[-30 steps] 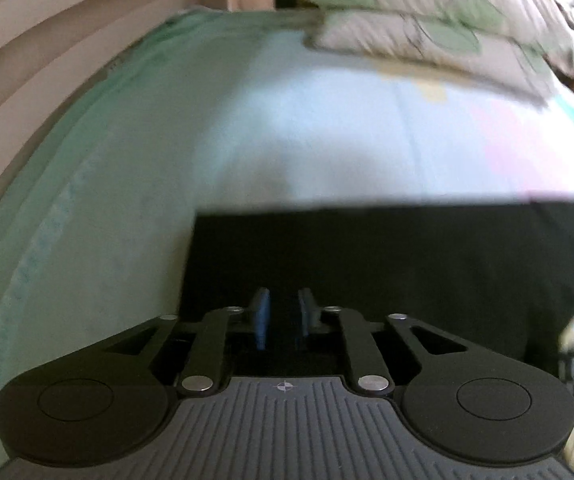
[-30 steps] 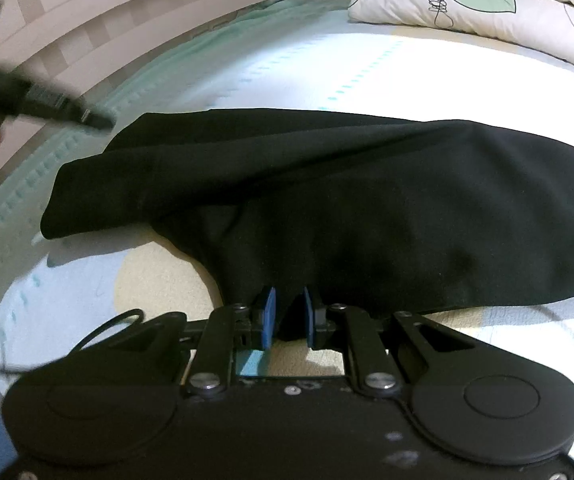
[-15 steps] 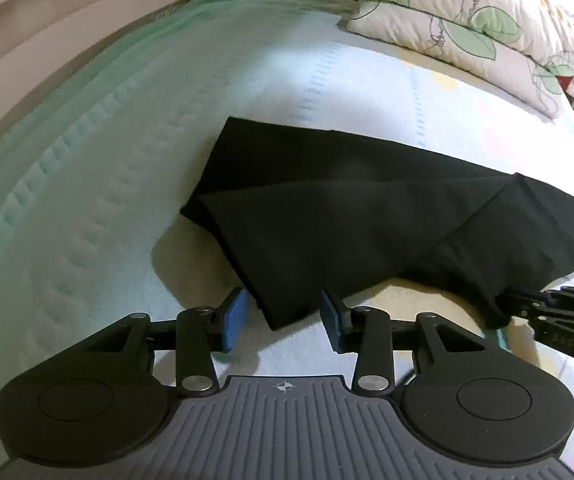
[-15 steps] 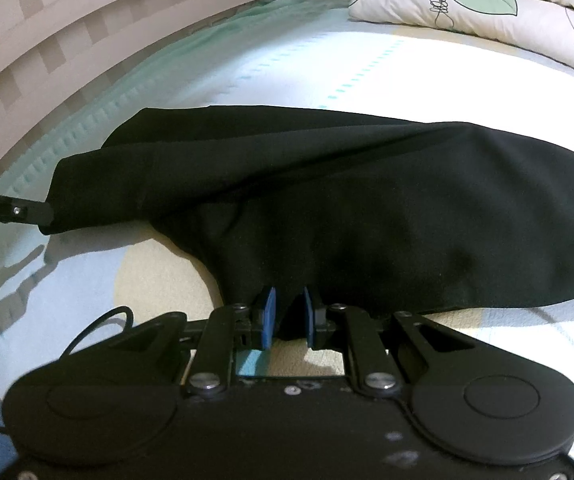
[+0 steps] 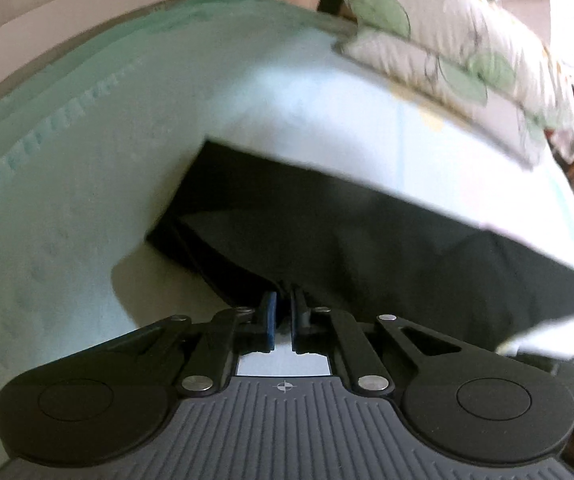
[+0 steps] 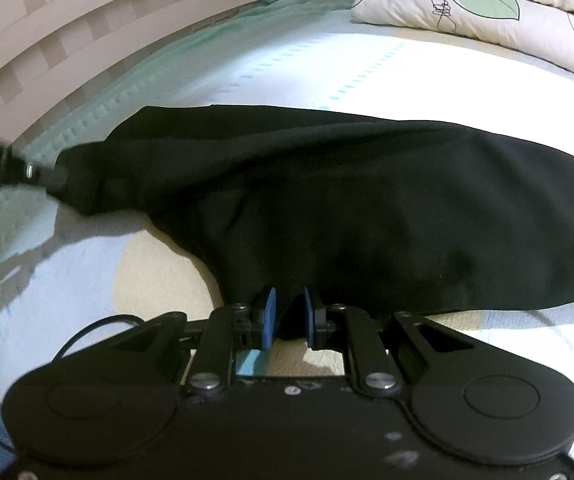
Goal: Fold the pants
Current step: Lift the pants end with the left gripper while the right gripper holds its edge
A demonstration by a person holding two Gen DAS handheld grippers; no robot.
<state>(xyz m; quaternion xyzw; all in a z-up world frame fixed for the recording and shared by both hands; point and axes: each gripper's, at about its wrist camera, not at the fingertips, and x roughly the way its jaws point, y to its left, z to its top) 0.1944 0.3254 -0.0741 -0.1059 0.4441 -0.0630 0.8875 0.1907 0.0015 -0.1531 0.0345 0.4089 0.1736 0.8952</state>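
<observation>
Black pants lie across the pale bed sheet. My right gripper is shut on the near edge of the pants, with cloth bunched between its blue pads. My left gripper is shut on the near corner of the pants at their left end. In the right wrist view the left gripper shows blurred at the far left, at the pants' left end. The left wrist view is motion-blurred.
Leaf-print pillows lie at the head of the bed, far right. A slatted wooden bed frame runs along the far left side. The green mattress edge borders the sheet. A black cable loops by my right gripper.
My left gripper was open in front of the pants' left corner half a second ago; now it is shut on that corner. My right gripper stays shut on the near edge.
</observation>
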